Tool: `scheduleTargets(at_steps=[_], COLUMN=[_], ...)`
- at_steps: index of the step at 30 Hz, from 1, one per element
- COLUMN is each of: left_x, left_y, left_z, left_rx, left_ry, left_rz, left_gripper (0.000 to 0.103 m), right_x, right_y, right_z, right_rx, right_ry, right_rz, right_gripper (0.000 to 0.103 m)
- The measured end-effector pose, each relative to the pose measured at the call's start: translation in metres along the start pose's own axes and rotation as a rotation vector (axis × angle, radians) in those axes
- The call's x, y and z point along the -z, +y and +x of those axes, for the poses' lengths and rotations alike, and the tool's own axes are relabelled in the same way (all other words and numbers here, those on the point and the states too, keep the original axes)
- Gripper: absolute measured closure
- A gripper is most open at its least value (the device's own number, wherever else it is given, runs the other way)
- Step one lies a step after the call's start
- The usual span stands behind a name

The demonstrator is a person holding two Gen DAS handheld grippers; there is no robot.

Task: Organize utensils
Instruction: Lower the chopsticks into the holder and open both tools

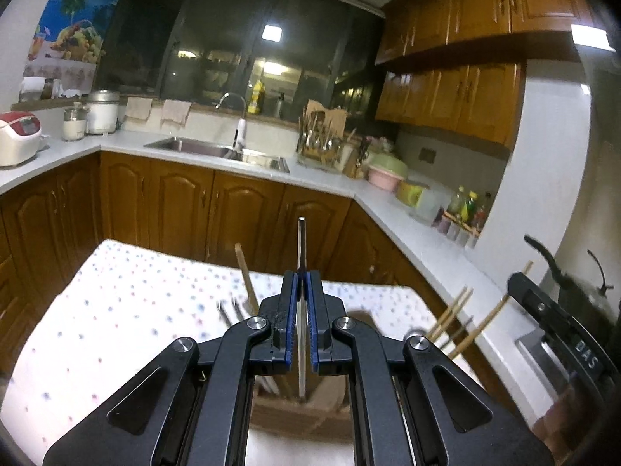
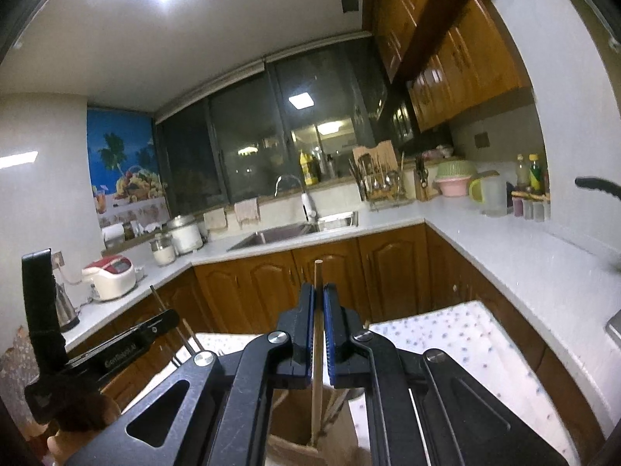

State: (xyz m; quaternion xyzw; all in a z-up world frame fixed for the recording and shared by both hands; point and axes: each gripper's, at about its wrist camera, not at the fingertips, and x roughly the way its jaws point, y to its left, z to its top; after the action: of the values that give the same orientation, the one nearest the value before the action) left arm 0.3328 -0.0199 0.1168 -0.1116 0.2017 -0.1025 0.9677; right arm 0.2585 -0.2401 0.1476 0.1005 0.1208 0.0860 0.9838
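The left gripper (image 1: 302, 283) was closed on a flat metal utensil (image 1: 301, 240), its handle end upward and its long axis upright; the lower part ran down between the pads into a brown box-like holder (image 1: 299, 415) directly below. The right gripper (image 2: 318, 299) was likewise clamped on a wooden chopstick (image 2: 317, 272), also upright, its lower end inside the same kind of brown holder (image 2: 295, 423), which stood on the table's dotted cloth (image 2: 465, 345) near the edge closest to the cameras. Each piece lay straight below its own gripper, so the coming move looked like a plain drop or lift along that vertical line. More chopsticks (image 1: 454, 318) leaned out at the right. Readable lettering: "DAS" on the other gripper's body in the left view, "GenRobot.AI", blurred, in the right.
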Motion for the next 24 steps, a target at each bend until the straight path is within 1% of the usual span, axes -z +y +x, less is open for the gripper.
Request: scheduleTargets(at_steps=[5, 8, 10, 14, 24], left_x=[0.017, 0.026, 0.030, 0.029, 0.028], left_y=[-0.001, -0.001, -0.002, -0.003, -0.001], left_z=[0.003, 0.005, 0.006, 0.005, 0.007], left_rx=[0.002, -0.003, -0.004, -0.003, -0.012], left_ry=[0.050, 0.073, 0.082, 0.084, 0.094], left_rz=[0.010, 0.017, 0.017, 0.019, 0.011], left_gripper=[0.099, 0.099, 0.098, 0.098, 0.098], right_x=[0.017, 0.026, 0.028, 0.033, 0.031], right_y=[-0.005, -0.006, -0.007, -0.011, -0.014], right_z=[0.011, 0.013, 0.013, 0.015, 0.015], right_rx=[-0.005, -0.006, 0.000, 0.002, 0.002], right_ry=[0.067, 0.094, 0.095, 0.126, 0.131], right_rz=[0.015, 0.016, 0.017, 0.029, 0.040], right_gripper=[0.098, 0.098, 0.098, 0.098, 0.098])
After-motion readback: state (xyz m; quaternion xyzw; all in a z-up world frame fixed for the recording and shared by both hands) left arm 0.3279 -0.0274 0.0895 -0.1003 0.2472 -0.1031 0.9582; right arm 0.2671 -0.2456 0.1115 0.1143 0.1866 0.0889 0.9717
